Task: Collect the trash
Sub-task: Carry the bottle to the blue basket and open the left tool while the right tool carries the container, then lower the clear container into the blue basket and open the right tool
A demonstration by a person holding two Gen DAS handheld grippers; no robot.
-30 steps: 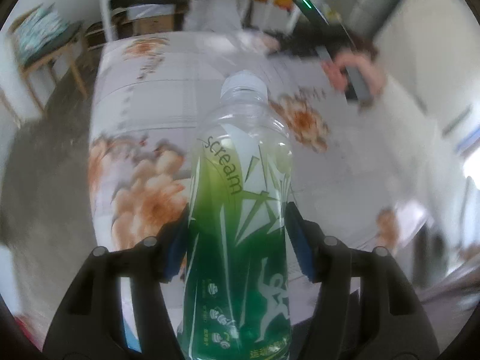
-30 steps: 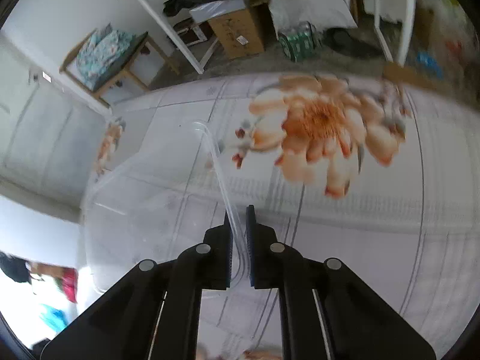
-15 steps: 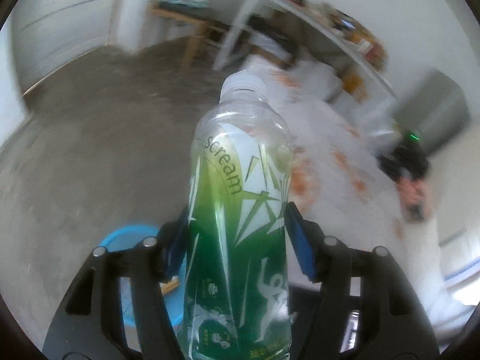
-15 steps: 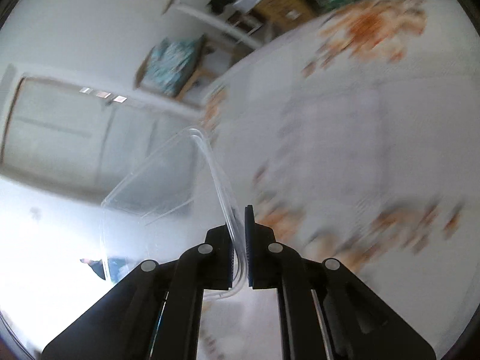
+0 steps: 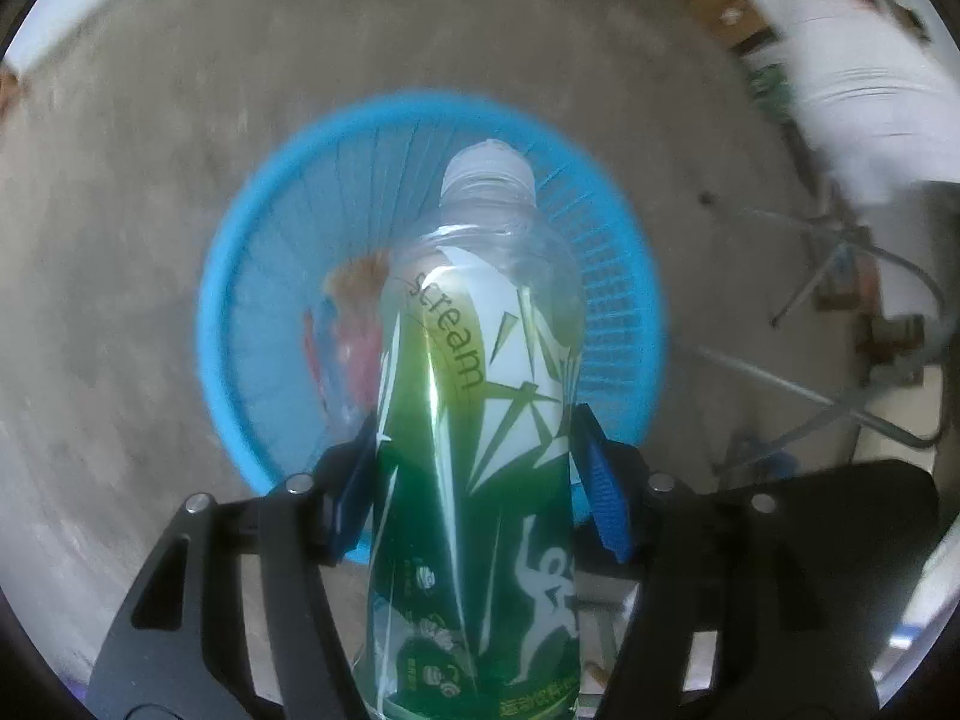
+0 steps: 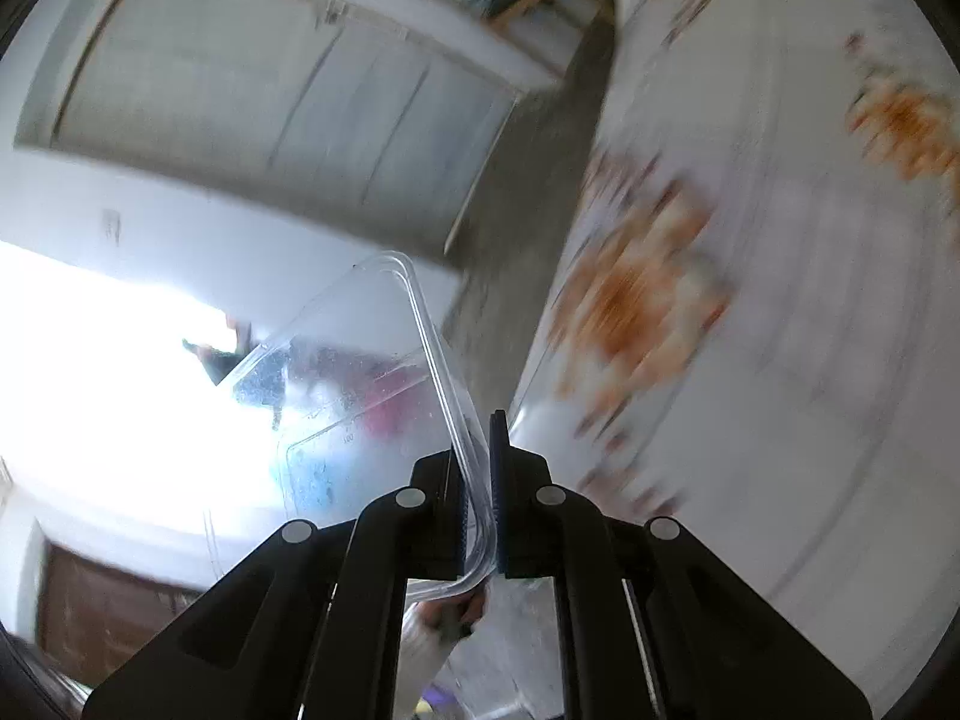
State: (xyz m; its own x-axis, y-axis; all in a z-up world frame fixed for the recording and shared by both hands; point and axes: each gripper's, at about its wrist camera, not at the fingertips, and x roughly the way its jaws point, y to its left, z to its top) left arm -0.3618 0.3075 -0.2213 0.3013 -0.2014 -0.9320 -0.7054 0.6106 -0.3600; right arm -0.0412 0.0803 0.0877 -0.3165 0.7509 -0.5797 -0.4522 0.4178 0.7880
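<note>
Overhead, we found the left gripper (image 5: 480,474) clamping a green-labelled plastic bottle (image 5: 474,432) above the blue basket (image 5: 624,324); the right gripper (image 6: 477,480) pinched a clear plastic container's (image 6: 360,384) rim.

Count of things in the two views

One green bottle (image 5: 474,420) is above one blue basket (image 5: 624,276); inside the basket lies at least one item of trash (image 5: 351,324), too blurred to count well. One clear container (image 6: 372,396) is left of one flowered table (image 6: 780,300). Two grippers: left (image 5: 480,480), right (image 6: 477,492).
</note>
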